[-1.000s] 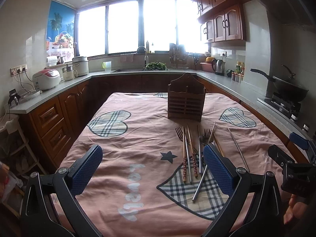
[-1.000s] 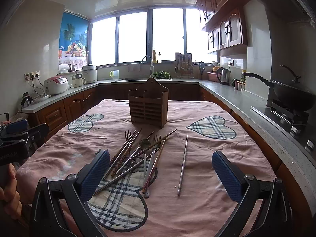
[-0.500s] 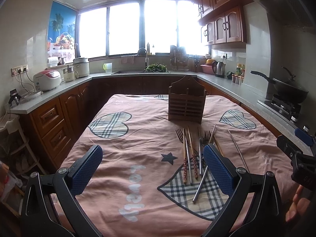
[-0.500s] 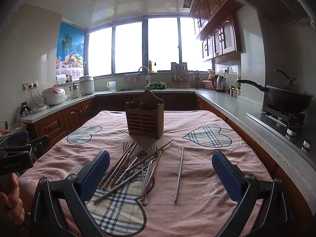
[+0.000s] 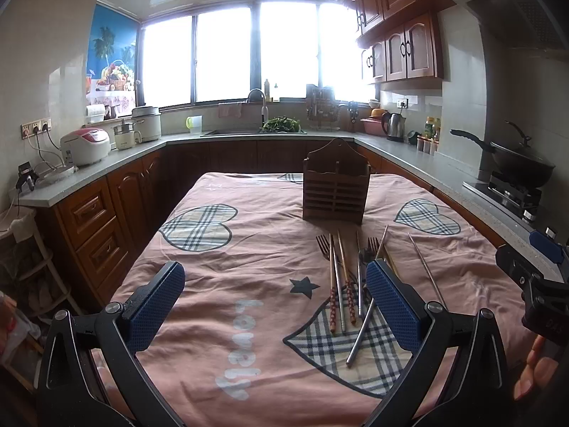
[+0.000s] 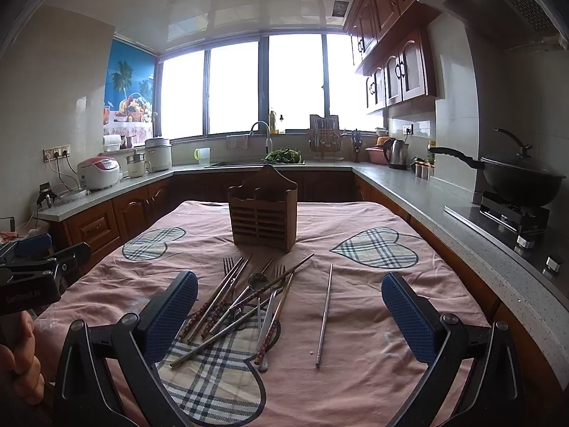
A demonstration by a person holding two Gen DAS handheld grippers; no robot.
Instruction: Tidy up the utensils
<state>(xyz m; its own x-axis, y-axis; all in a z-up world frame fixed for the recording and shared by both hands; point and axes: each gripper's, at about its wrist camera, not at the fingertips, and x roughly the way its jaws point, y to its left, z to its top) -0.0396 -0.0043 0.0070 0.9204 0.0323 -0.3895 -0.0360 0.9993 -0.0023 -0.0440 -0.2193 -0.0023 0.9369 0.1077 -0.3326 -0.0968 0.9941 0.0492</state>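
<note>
A heap of utensils (image 6: 242, 302) lies on the pink tablecloth: forks, a spoon, metal and patterned chopsticks. One metal chopstick (image 6: 324, 313) lies apart to the right. The heap also shows in the left wrist view (image 5: 346, 277). A wooden slatted utensil holder (image 6: 263, 220) stands upright behind it, also seen in the left wrist view (image 5: 336, 190). My left gripper (image 5: 274, 306) is open and empty, above the cloth left of the heap. My right gripper (image 6: 290, 315) is open and empty, above the near end of the heap.
The table (image 6: 373, 373) is ringed by kitchen counters (image 6: 426, 192). A wok on a stove (image 6: 515, 181) is at the right. A rice cooker (image 5: 85, 144) and pots stand on the left counter. A sink with greens (image 5: 281, 124) is at the back.
Both grippers have risen and tilted up a little, so the table sits lower in both views. Both stay open. The utensils have not moved.
</note>
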